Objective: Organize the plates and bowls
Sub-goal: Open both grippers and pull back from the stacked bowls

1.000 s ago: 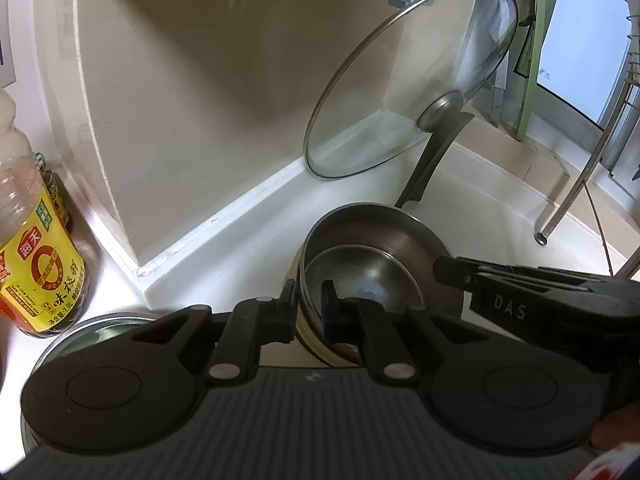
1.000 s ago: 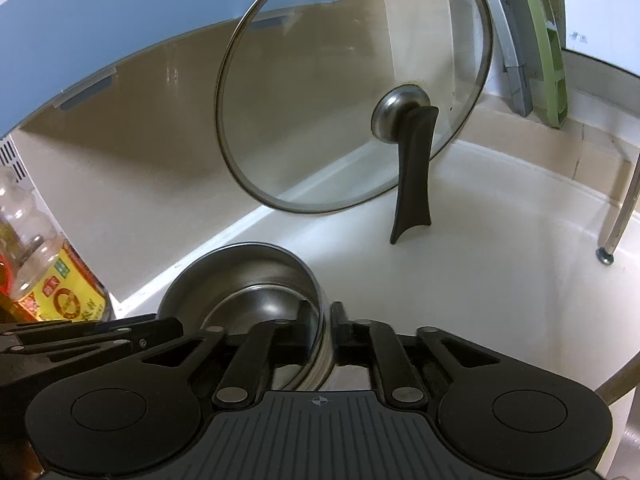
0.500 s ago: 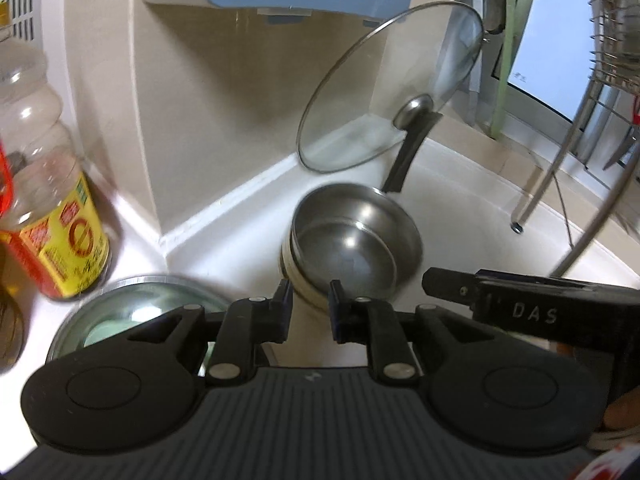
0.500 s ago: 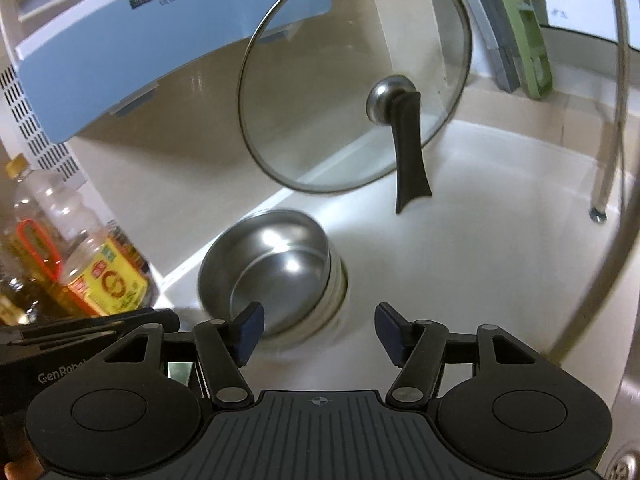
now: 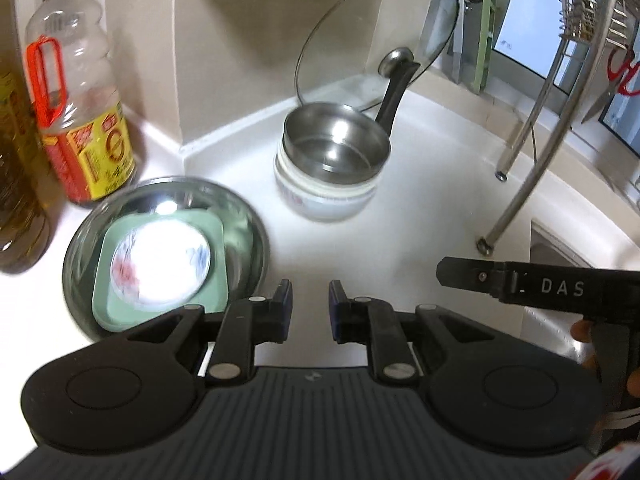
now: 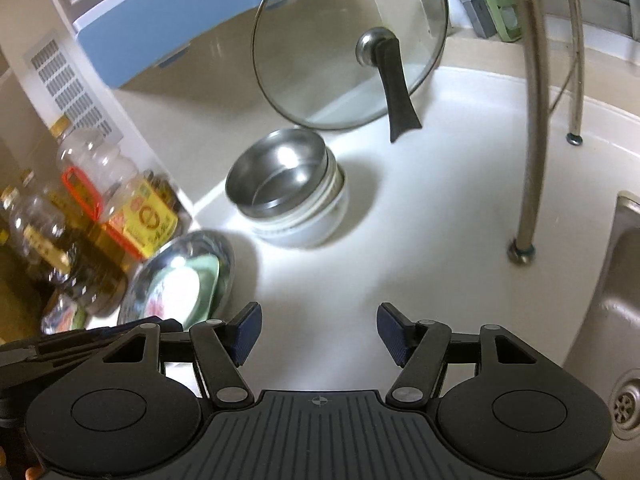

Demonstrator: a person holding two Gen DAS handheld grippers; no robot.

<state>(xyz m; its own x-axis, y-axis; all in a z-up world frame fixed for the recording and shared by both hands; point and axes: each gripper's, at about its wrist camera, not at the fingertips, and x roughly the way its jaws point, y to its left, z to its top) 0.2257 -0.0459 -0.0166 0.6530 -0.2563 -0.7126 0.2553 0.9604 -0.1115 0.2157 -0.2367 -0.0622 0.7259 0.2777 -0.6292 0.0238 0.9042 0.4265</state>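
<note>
A steel bowl sits nested on top of a stack of white bowls on the white counter. To its left a steel dish holds a green square plate and a white patterned plate. My left gripper hovers short of the bowls, its jaws a narrow gap apart with nothing between them. My right gripper is also short of the steel bowl. Its jaws are opening wide and hold nothing. One of its fingers shows at the right of the left wrist view.
A glass lid with a black handle leans on the wall behind the bowls. Oil bottles stand at the left. Metal rack legs rise at the right, beside a sink. A blue appliance hangs above.
Both grippers let go of the steel bowl's rim and backed away from the stack. The right jaws spread wide, the left only slightly. The plate stack came into view.
</note>
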